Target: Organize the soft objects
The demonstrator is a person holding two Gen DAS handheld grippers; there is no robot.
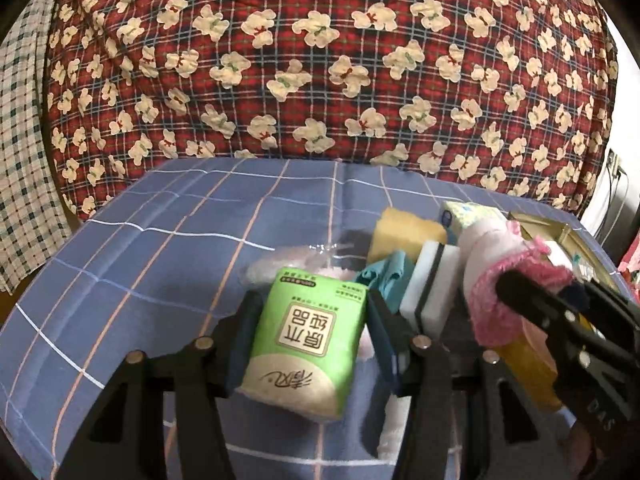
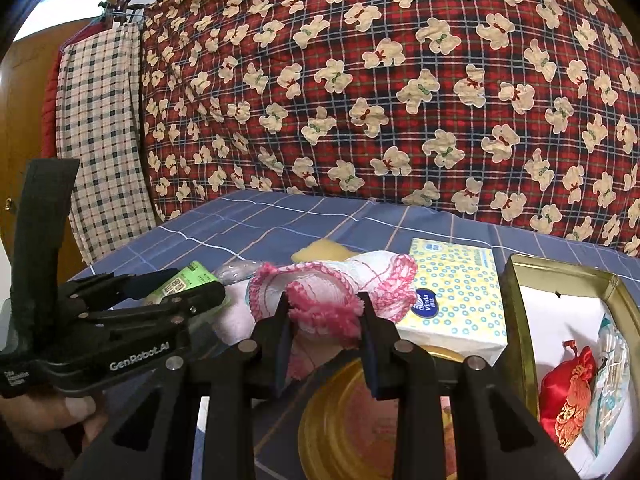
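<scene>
Left claw [image 1: 308, 344] grips the green tissue pack [image 1: 308, 332], jaws mid-width, pads pressed on both sides; pack appears lifted just above the bench [image 1: 160, 240].

Right claw [image 2: 326, 320] is narrow, pinched on the pink-trimmed white cloth [image 2: 340, 292]. Cloth bunches up ahead of the jaws, with the rest draped toward 12 o'clock.

Where things lie, left view:
- Yellow sponge [image 1: 404, 232] at 1 o'clock of the pack, near.
- White sponge with a dark stripe [image 1: 432, 280] at 2 o'clock, just beside the claw's right finger.
- Teal cloth [image 1: 388, 276] between pack and striped sponge.
- Clear plastic wrap [image 1: 288, 260] just behind the pack, contents unclear.

Right view:
- Vinda tissue box [image 2: 456, 296] at 2 o'clock of the cloth, touching or nearly so.
- Gold tin [image 2: 516, 320] at 3 o'clock, open. Inside: red embroidered pouch [image 2: 568, 400] and a pale packet I can't identify.
- Round gold lid [image 2: 348, 412] under the right claw, at 6 o'clock.

Progress, my read: early to middle. The tin looks like the destination and holds only a couple of items. Both claws are loaded, neither item stowed. Still loose on the bench: two sponges, teal cloth, tissue box, wrapped thing.

Risk: the tin is at the far right, so the left claw's pack has to cross over the pile.
</scene>
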